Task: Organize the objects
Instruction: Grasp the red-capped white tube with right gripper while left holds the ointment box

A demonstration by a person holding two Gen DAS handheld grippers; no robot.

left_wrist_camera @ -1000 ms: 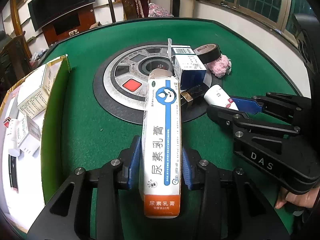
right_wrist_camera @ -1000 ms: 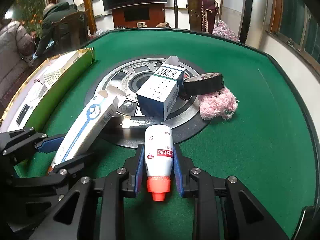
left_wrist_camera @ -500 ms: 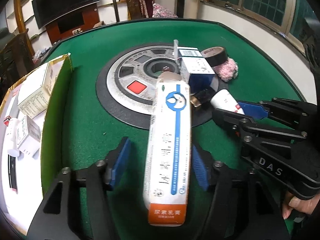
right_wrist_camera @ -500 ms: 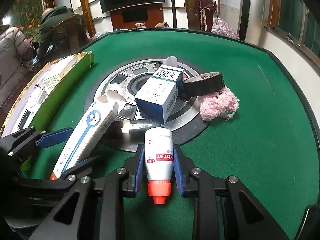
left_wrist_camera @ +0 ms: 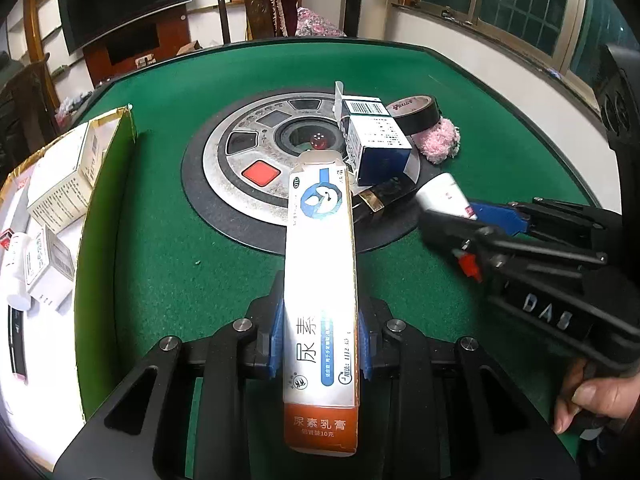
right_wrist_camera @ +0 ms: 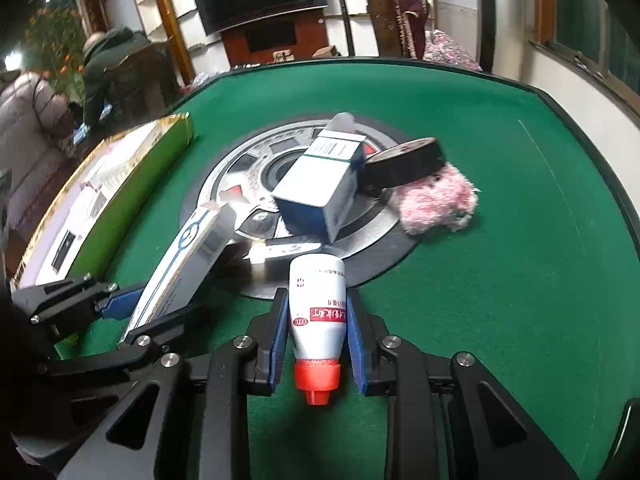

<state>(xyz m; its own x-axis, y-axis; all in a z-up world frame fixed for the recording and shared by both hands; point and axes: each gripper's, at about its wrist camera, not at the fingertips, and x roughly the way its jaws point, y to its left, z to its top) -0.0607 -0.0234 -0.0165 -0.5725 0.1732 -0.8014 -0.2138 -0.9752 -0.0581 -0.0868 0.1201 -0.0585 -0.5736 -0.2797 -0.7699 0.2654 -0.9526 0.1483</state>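
My left gripper [left_wrist_camera: 320, 344] is shut on a long white ointment box [left_wrist_camera: 320, 280] with a blue stripe and an orange end; the box also shows in the right wrist view [right_wrist_camera: 180, 272]. My right gripper [right_wrist_camera: 318, 332] is shut on a small white bottle [right_wrist_camera: 318, 304] with a red cap, cap towards the camera; the bottle also shows in the left wrist view [left_wrist_camera: 444, 196]. Both are held above the green table, in front of its round centre panel [left_wrist_camera: 248, 168]. A blue-and-white carton [right_wrist_camera: 320, 188], a black tape roll [right_wrist_camera: 404, 164] and a pink fluffy thing [right_wrist_camera: 438, 200] lie on the panel's right side.
An open green-walled tray [left_wrist_camera: 104, 200] with several white boxes and a bottle sits at the table's left side. A dark gold-banded tube [left_wrist_camera: 384, 194] lies by the carton. Chairs, a TV cabinet and people stand behind the table.
My left gripper opened half a second ago and has shut again on the ointment box, which now stands higher. The right gripper has lifted and turned a little with the bottle.
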